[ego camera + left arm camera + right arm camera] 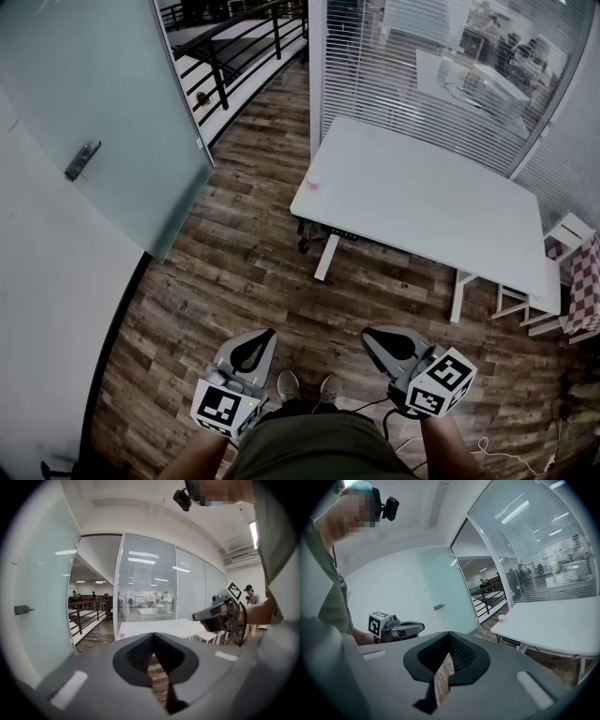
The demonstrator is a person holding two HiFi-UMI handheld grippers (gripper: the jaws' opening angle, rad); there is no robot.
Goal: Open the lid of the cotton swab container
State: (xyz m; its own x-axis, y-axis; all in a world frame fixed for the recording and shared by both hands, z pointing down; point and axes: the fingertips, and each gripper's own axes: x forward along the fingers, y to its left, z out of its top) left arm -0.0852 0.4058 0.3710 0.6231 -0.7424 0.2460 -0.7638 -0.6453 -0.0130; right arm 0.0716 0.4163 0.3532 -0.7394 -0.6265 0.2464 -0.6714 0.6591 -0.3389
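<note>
- The left gripper (265,335) is clenched with nothing in it: in the left gripper view its 2 dark jaws meet at the tips, and only floorboards show through the slit below them
- The right gripper (372,333) is likewise closed tight and empty, its jaws together in the right gripper view
- Both grippers are held low in front of the person, side by side and apart, each pointing slightly downward toward the wood floor (244,272)
- The cotton swab container (313,183) is a small pale, pinkish thing standing at the near left corner of the white table (441,206), well apart from both grippers; it is too small to tell how its lid sits
- The rest of the tabletop is bare
- The person's 2 shoes (289,384) show on the floor between the grippers, well short of the table
- A frosted glass door (112,103) with a metal handle (82,160) stands at the left
- A glass wall with blinds (422,56) runs behind the table, and a dark railing (225,56) shows past the door
- A red and white checked cloth (586,286) lies at the right edge, beside a low white stool (567,234)
</note>
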